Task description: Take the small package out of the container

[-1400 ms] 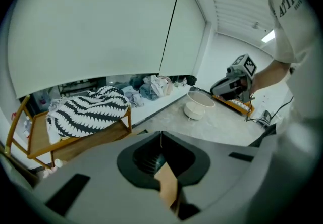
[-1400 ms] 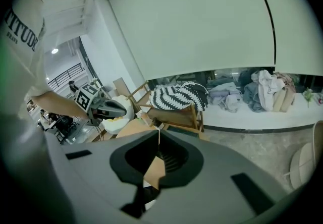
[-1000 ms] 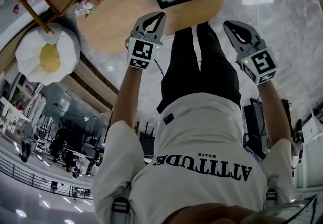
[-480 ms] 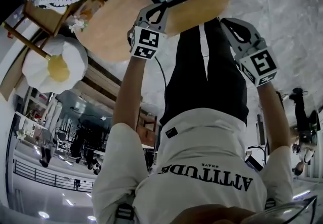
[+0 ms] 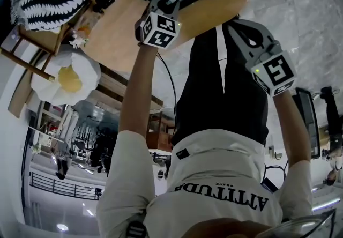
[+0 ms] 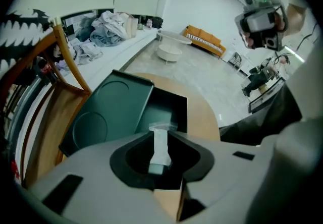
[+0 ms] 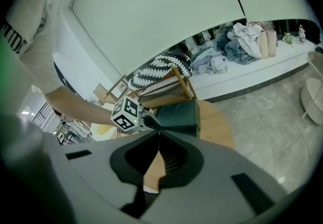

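left hand-held gripper (image 6: 160, 133) just been opening, jaws partway apart, small white package (image 6: 160, 155) showing in the gap, not pinched, down in dark green box container (image 6: 169, 108) on round wooden desk (image 6: 202, 117); right hand-held gripper (image 7: 158, 131) closed up, empty

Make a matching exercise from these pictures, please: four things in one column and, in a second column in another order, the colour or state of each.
Things
1. container
2. small package
3. table
4. right gripper

Colour or state
A. light wood, with a round top
B. jaws together
C. dark green, standing open
D. white, lying inside another thing

Right pairs: 1-C, 2-D, 3-A, 4-B
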The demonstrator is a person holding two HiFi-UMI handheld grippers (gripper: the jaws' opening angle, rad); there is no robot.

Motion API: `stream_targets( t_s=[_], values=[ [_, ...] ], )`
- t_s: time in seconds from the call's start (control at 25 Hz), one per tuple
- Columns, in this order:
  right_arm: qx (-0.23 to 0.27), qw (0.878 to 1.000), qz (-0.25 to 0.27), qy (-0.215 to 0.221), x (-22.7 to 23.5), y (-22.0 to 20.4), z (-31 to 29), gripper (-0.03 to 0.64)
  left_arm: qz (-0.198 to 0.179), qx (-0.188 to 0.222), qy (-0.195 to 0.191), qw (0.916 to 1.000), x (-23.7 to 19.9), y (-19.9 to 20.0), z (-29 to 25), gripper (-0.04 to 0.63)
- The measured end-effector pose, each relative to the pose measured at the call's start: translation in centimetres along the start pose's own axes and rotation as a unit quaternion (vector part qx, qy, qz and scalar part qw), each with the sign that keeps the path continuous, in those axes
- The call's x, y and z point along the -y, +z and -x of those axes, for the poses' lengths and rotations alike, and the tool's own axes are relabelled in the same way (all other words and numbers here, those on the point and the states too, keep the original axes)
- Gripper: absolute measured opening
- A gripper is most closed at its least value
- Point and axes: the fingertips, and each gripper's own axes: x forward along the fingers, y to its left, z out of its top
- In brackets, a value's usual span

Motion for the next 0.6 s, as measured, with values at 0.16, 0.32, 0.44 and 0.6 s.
stream_targets(
  t_s=[0.16, 0.32, 0.44, 0.6],
  values=[
    [0.008, 1.000, -0.012, 0.006, 0.4, -1.5, -1.0, 0.021, -0.025, -0.057, -0.005, 0.9981, -0.2, -2.4, -3.7, 0.087],
    [0.014, 1.000, -0.021, 0.011, 1.1, -2.2, -1.2, 0.021, -0.044, -0.093, -0.001, 0.9947, -0.1, -3.4, -6.0, 0.119],
    [0.017, 0.999, -0.030, 0.017, 1.4, -2.4, -1.1, 0.021, -0.044, -0.114, 0.005, 0.9925, -0.2, -3.8, -7.0, 0.139],
    [0.024, 0.998, -0.039, 0.036, 1.2, -2.1, -0.7, 0.021, -0.046, -0.125, 0.035, 0.9905, -1.0, -3.7, -7.6, 0.150]
  ],
)
